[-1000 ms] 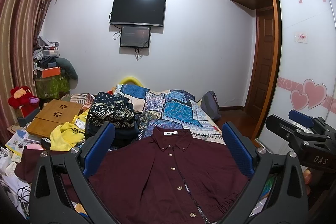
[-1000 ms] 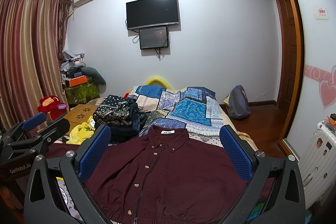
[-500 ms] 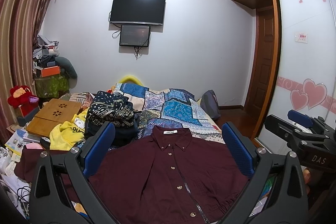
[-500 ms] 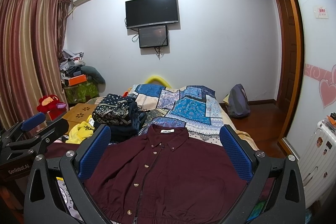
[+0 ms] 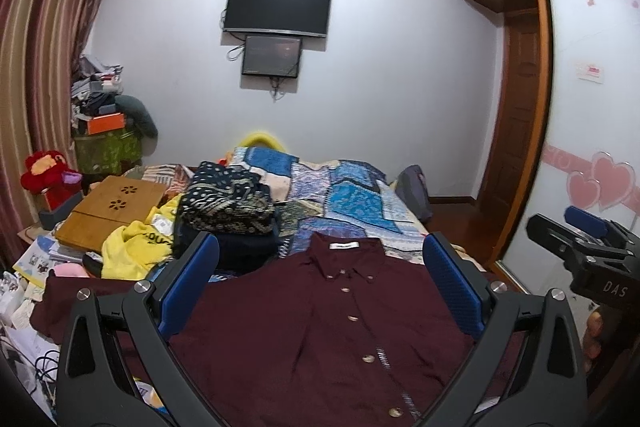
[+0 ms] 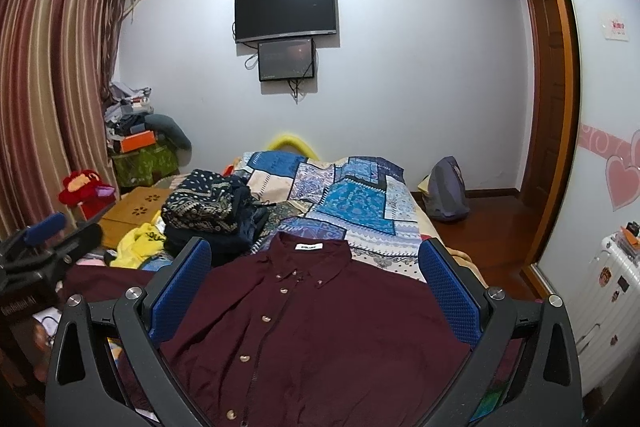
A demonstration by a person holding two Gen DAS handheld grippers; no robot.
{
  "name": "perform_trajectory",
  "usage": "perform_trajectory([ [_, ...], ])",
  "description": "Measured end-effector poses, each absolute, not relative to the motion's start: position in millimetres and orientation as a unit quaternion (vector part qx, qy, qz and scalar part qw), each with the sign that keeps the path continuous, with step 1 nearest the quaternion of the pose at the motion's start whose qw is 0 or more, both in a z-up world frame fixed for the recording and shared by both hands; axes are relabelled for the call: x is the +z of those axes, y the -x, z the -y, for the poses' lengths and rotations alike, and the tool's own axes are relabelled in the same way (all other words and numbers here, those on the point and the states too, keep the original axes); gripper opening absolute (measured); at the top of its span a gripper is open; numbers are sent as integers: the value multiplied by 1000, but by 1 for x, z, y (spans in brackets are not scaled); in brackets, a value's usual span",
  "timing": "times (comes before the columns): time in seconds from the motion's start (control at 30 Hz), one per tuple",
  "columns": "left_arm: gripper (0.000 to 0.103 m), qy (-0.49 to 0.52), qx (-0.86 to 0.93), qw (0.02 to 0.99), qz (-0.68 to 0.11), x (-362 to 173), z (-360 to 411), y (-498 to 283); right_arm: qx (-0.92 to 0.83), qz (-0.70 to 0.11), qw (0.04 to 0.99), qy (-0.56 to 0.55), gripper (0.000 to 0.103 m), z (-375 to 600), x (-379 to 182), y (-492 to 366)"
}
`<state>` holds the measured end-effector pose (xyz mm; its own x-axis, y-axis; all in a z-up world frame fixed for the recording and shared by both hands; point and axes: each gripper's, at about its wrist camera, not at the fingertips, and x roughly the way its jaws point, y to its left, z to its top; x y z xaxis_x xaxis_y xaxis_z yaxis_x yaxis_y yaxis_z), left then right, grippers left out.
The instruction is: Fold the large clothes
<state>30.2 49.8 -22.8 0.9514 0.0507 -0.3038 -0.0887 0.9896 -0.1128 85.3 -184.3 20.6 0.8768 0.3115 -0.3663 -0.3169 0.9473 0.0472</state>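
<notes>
A dark maroon button-up shirt lies flat and face up on the bed, collar away from me; it also shows in the right wrist view. Its left sleeve spreads out to the left. My left gripper is open and empty, held above the shirt. My right gripper is open and empty, also above the shirt. The right gripper shows at the right edge of the left wrist view; the left gripper shows at the left edge of the right wrist view.
A blue patchwork quilt covers the bed beyond the shirt. A pile of dark patterned clothes and a yellow garment lie at the left. A wooden lap desk sits further left. A white suitcase stands at the right.
Both grippers have tilted down and drawn back a little, so the shirt sits slightly higher in both views. The shirt has not moved.
</notes>
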Motion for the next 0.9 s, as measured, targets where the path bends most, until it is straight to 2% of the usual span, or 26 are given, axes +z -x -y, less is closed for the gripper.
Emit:
perform_trajectory([
  [0.23,102,80,102,977,-172,-32,-107,-50,146,-207,967,21,103,179,8,-112],
  [0.43,102,93,207,948,-224,-64,-181,-67,125,-233,963,39,103,172,-6,-141],
  [0.73,102,230,278,880,-309,-159,-315,-56,105,-289,950,50,103,161,-29,-177],
  [0.9,102,353,268,820,-362,-224,-380,-32,121,-334,934,45,103,154,-47,-196],
])
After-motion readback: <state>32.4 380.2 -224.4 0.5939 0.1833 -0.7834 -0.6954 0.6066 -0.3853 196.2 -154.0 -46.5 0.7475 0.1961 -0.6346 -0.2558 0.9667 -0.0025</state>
